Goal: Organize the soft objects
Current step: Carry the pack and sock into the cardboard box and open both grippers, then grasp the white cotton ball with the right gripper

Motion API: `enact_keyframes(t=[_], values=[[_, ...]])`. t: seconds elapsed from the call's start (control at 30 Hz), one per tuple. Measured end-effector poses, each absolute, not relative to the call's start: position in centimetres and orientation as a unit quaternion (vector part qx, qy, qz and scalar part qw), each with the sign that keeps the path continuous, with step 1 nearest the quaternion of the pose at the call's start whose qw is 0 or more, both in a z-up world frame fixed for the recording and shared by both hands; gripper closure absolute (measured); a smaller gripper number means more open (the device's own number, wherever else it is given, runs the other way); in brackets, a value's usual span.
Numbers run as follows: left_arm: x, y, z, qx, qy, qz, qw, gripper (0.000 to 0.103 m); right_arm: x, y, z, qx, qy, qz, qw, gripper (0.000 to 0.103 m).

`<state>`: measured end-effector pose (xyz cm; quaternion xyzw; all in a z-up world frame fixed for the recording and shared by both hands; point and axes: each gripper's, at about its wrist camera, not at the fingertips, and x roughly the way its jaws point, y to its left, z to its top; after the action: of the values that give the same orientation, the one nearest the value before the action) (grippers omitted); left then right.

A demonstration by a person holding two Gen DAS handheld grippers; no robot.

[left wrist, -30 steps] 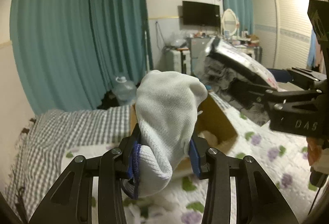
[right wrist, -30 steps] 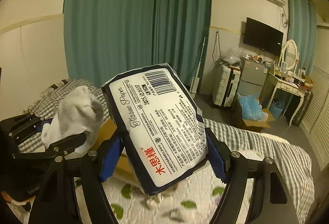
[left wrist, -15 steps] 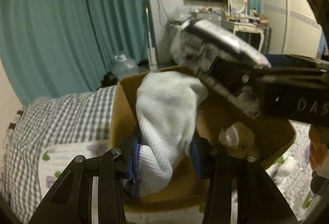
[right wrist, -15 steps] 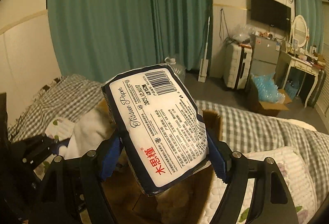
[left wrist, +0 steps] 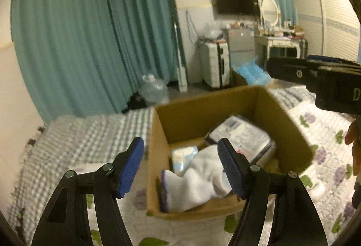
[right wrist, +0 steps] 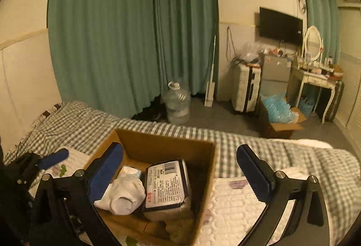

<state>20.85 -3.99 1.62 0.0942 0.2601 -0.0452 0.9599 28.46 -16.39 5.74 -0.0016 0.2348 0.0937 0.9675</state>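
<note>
From the left wrist camera, the cardboard box sits on the bed with a white sock slumped against its near wall, a tissue pack deeper in and a small pale packet between them; blur hides what it is. The left gripper hangs spread wide above the box's near edge, holding nothing. The right gripper juts in at the right.

From the right wrist camera, the box holds the sock beside the tissue pack, label up. The right gripper gapes wide and empty over them. Checked bedding, teal curtains and a water jug lie beyond.
</note>
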Motion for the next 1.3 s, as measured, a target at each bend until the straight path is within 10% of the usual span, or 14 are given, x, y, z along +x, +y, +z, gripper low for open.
enact_keyframes(t=[0.53, 1.3], values=[[6.3, 1.0, 12.9, 0.049, 0.158, -0.043, 0.985, 0.024, 10.1, -18.1, 12.8, -0.020, 0.176, 0.089, 0.980, 0.001], [9.6, 2.5, -7.8, 0.057, 0.335, -0.039, 0.940, 0.024, 17.2, -20.6, -9.9, -0.034, 0.449, 0.015, 0.893, 0.001]])
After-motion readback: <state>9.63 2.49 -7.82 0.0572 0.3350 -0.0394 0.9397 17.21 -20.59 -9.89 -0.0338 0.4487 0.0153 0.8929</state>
